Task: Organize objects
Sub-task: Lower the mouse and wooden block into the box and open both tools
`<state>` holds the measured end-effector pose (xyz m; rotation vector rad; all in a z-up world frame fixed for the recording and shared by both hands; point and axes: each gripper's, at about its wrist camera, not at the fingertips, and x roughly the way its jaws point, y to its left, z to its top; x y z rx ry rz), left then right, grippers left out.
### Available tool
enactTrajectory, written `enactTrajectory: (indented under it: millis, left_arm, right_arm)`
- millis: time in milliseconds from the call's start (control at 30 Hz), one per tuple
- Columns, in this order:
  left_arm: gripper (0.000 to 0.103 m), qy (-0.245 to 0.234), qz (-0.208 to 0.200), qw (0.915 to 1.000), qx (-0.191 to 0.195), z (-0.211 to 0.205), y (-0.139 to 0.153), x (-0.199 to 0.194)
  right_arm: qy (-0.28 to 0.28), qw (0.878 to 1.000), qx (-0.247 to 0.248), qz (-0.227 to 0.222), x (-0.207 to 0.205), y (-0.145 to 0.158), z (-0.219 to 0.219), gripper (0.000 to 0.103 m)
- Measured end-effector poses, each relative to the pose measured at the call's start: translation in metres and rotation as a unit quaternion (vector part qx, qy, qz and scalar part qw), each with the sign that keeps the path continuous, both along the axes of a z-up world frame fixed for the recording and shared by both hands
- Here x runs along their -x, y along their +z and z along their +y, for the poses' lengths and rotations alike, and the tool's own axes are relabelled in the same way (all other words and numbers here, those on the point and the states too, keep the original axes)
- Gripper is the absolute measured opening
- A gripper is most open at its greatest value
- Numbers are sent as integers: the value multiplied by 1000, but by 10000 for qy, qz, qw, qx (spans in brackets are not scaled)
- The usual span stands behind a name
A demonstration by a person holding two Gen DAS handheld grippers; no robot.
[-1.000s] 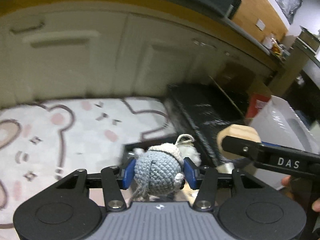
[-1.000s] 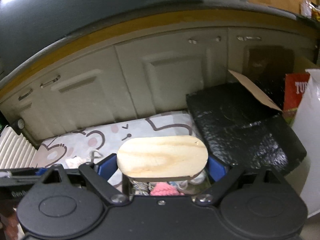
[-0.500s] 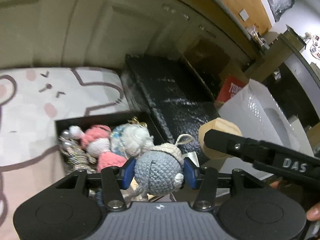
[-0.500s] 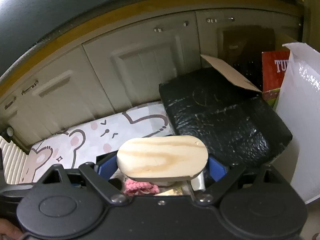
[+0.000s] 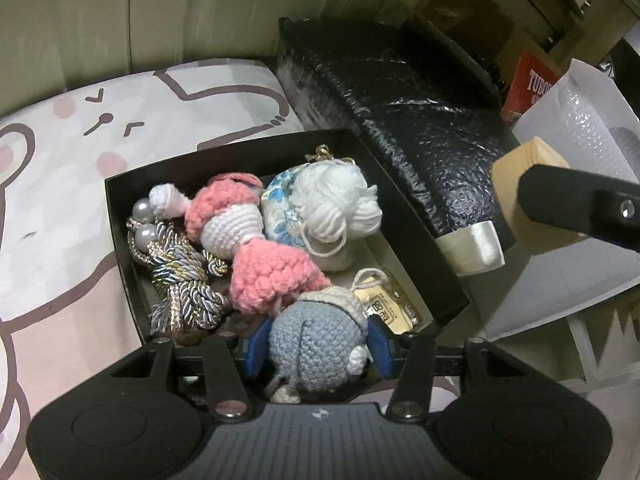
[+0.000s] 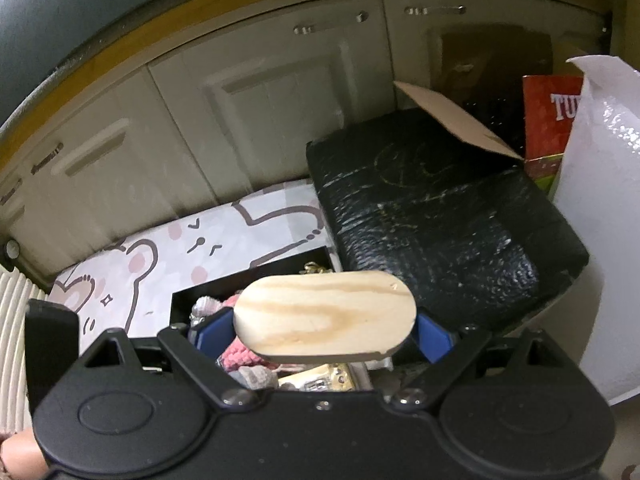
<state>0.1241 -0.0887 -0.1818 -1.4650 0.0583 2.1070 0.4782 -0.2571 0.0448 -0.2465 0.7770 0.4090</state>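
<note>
Your left tongs (image 5: 318, 354) pinch the blue crochet toy (image 5: 316, 346) just over the black box's (image 5: 120, 216) near edge. It looks light and squashy, so hold its round middle gently. Your right tongs (image 6: 324, 334), spread wide, clamp the wooden piece (image 6: 324, 316) above that box.

Both views are dimly lit from above. Glare is seen on the black bubble-wrapped parcel (image 5: 404, 120). Straight edges are bowed by fisheye distortion, and the cabinet doors (image 6: 256, 120) are slightly blurred.
</note>
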Motion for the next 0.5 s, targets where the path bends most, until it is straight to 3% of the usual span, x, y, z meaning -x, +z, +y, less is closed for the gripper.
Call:
enactTrajectory:
  millis: [333, 500]
  left_arm:
    - [52, -412, 183, 9985, 318, 15, -21, -2]
    - [53, -494, 170, 9984, 208, 9, -21, 0]
  right_arm:
    - [135, 9992, 161, 331, -5, -20, 14, 94]
    - [64, 9982, 250, 538, -12, -32, 18, 94]
